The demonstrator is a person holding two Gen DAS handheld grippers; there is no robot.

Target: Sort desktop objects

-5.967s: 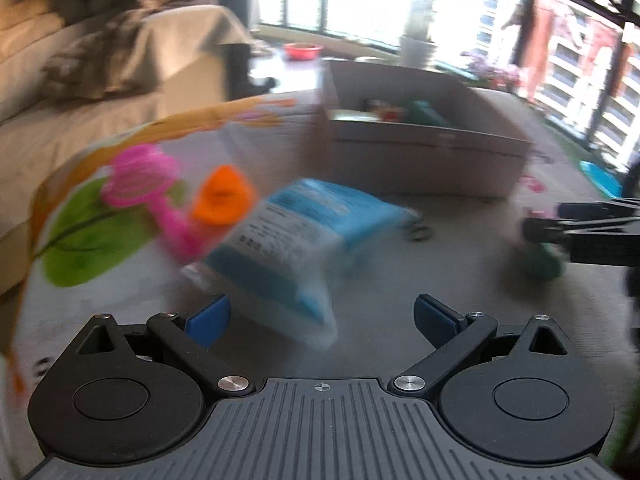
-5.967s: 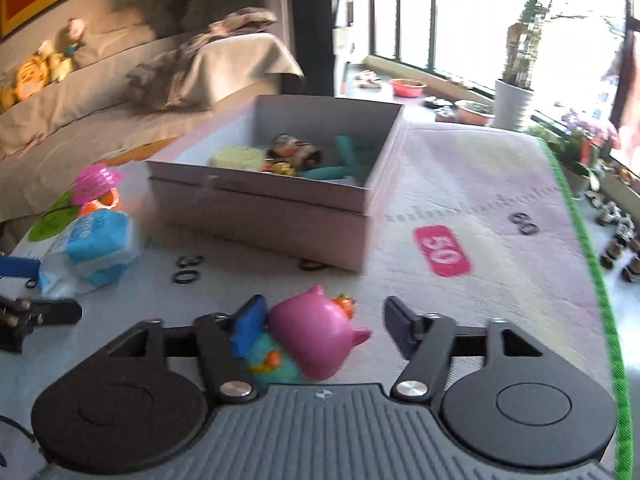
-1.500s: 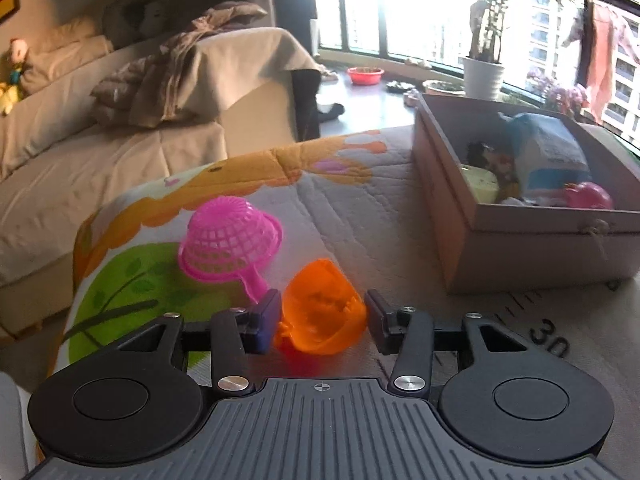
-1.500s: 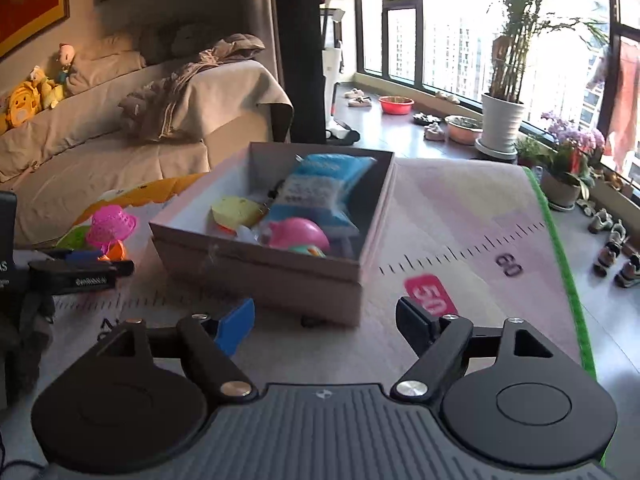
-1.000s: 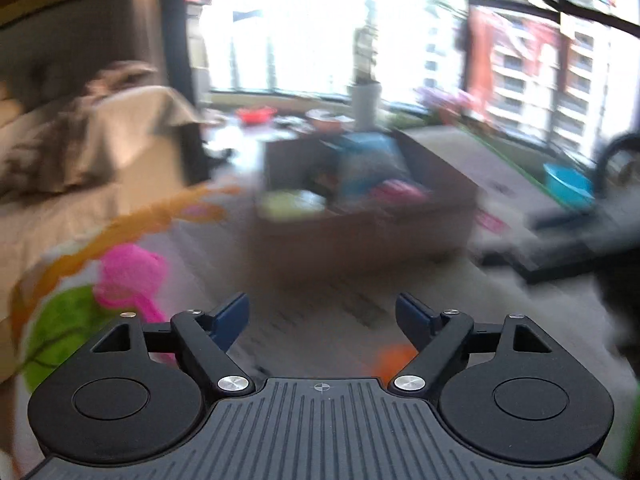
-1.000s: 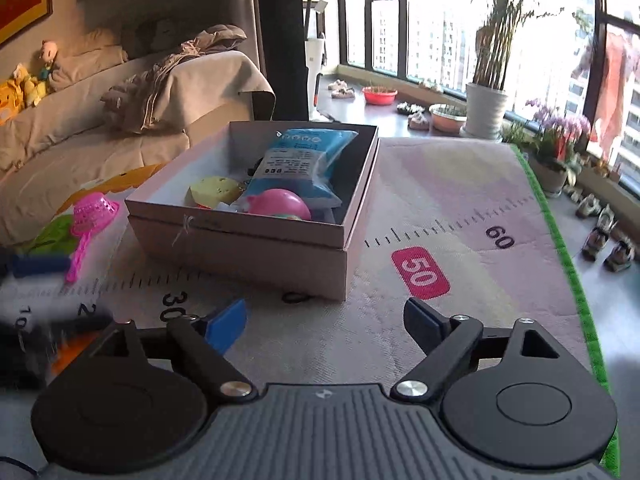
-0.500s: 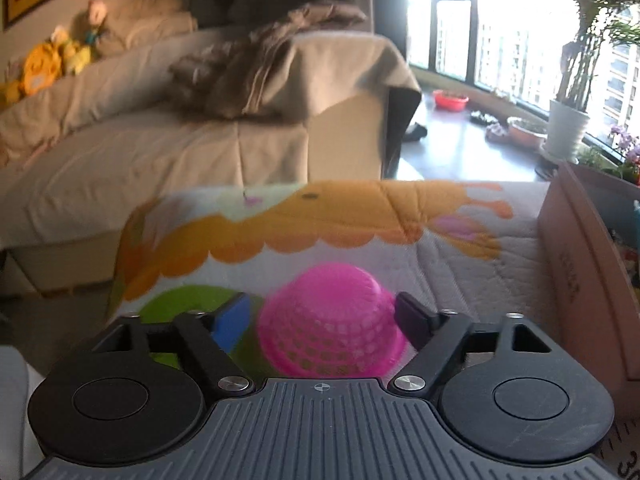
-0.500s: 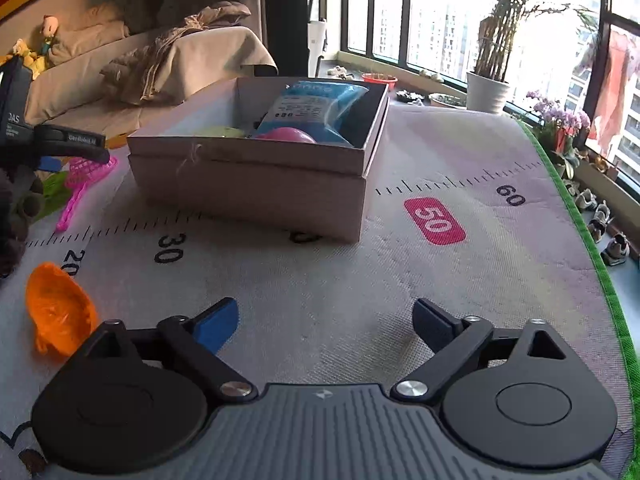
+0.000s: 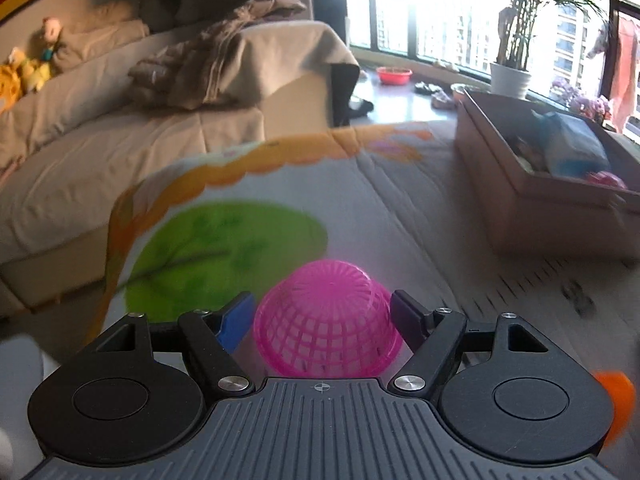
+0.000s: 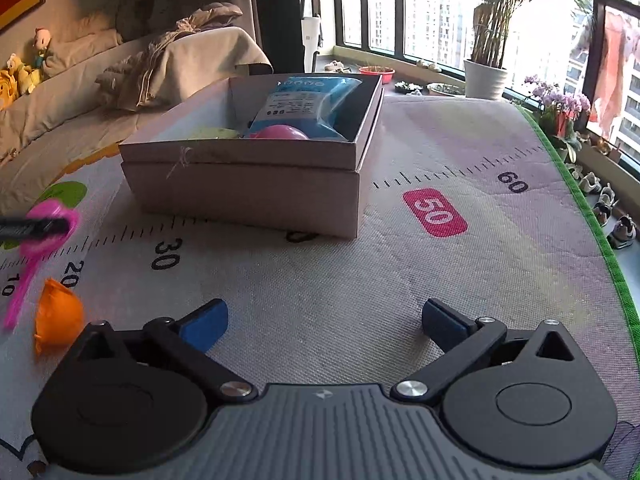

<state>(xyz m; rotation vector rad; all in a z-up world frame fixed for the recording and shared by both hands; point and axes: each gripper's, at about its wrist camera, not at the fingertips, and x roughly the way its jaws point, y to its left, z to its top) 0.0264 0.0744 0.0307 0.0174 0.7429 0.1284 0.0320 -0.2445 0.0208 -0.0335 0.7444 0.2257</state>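
Two toys remain outside: our left gripper [image 9: 322, 314], having dropped the orange plastic funnel [image 10: 59, 317], now brackets the pink mesh strainer [image 9: 326, 320] unclosed, while our right gripper [image 10: 324, 320] gapes wide, empty.

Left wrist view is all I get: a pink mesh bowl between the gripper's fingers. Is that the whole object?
Observer: No. In the right wrist view the pink strainer has a long handle slanting down past the printed 10 and 20.
Operator: And the orange blur at my right edge?
Observer: It is an orange cone-shaped toy lying on the mat near the end of the handle, well apart from the box.
Operator: What is the other gripper doing?
Observer: The right gripper is open and empty, pointing at the box.
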